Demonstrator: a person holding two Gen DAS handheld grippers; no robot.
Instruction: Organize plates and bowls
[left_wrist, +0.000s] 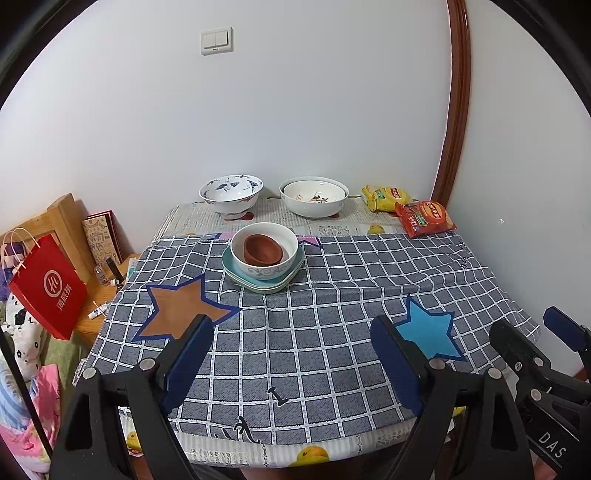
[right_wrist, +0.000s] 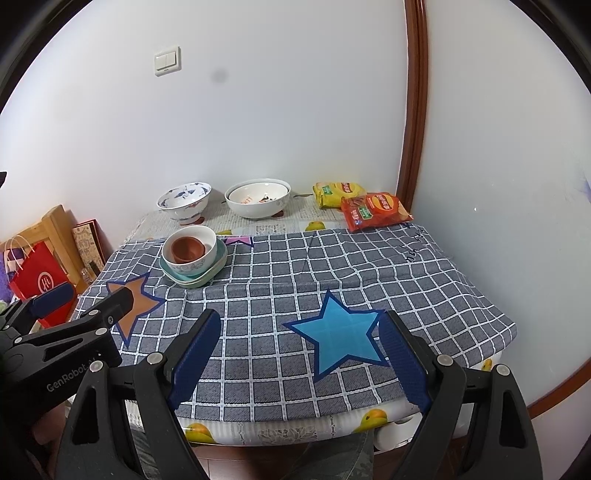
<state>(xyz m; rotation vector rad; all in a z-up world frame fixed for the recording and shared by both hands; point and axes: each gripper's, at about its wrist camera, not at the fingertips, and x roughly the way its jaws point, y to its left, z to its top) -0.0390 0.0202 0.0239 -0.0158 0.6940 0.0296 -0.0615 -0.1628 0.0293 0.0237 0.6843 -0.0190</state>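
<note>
White walls stand behind a table with a grey checked cloth (left_wrist: 325, 332). Up in the middle of the left wrist view, a small brown bowl (left_wrist: 263, 250) sits inside a white bowl (left_wrist: 264, 247), which sits on stacked pale plates (left_wrist: 258, 282). Two more bowls wait at the back. Both claws, left gripper (left_wrist: 295, 362) and right gripper (right_wrist: 299, 360), hang wide open and empty, well apart from the stack.
</note>
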